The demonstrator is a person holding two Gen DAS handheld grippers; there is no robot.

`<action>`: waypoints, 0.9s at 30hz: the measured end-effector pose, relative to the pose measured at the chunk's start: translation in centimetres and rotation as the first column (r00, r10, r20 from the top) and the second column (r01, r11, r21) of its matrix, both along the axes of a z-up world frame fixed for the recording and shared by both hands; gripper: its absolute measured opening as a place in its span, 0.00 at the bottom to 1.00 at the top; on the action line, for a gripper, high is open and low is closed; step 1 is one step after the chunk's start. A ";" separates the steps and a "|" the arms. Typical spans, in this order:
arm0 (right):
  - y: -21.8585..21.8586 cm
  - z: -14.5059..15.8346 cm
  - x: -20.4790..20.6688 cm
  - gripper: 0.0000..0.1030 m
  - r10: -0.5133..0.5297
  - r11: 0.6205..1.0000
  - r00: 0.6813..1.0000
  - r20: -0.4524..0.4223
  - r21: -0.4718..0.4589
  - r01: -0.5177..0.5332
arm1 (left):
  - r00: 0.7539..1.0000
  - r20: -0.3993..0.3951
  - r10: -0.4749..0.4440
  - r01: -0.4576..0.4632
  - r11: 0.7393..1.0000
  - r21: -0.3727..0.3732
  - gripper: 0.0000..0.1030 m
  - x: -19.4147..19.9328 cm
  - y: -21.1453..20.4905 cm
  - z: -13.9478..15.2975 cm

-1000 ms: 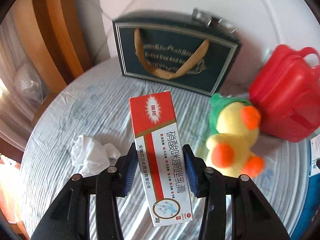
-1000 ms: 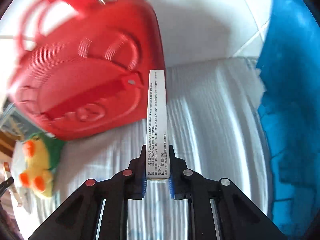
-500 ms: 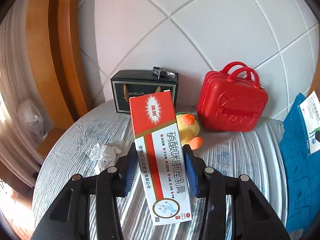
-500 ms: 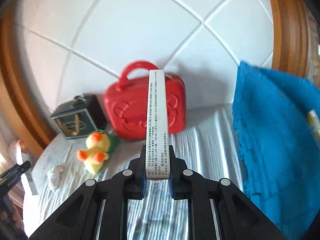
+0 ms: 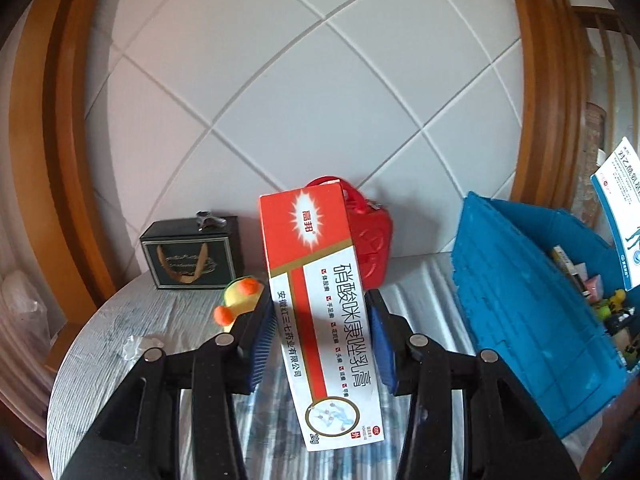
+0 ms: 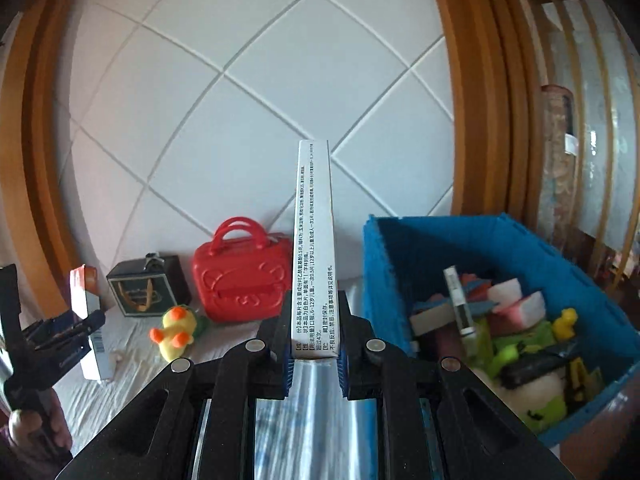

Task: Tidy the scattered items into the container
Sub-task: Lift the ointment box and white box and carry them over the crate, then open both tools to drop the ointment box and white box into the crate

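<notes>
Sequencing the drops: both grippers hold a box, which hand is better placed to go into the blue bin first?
Right, probably. The right gripper with its white box has the blue bin open just beside it; the left gripper faces the bin's outer wall.

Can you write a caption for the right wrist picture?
Right gripper holds a white box beside the blue bin.

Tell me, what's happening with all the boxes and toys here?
A person is tidying up with a gripper in each hand. The left gripper is shut on a red and white medicine box, and the right gripper is shut on a thin white box. Both boxes are held up in the air near the blue bin, which already has toys and boxes inside. A plush duck, a red case and a dark gift box sit on the table.
</notes>
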State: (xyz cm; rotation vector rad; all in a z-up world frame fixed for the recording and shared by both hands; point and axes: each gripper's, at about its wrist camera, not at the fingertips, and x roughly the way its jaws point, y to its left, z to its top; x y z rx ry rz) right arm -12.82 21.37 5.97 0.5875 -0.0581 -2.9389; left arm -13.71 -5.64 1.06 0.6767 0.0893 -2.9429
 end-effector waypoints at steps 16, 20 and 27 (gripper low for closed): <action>31.8 -3.7 -1.7 0.16 -0.097 0.995 0.992 0.080 0.027 0.095 | 0.974 0.019 -0.224 0.225 0.971 -0.078 0.42 -3.1 37.9 2.6; 34.6 -5.9 -3.2 0.16 -0.089 0.995 0.987 0.136 0.053 0.083 | 0.967 0.099 -0.235 0.247 0.961 -0.127 0.42 -4.4 43.9 0.6; 36.2 -9.3 -5.5 0.16 -0.067 0.993 0.969 0.237 0.111 0.042 | 0.953 0.214 -0.214 0.239 0.966 -0.097 0.42 -6.4 47.2 -2.5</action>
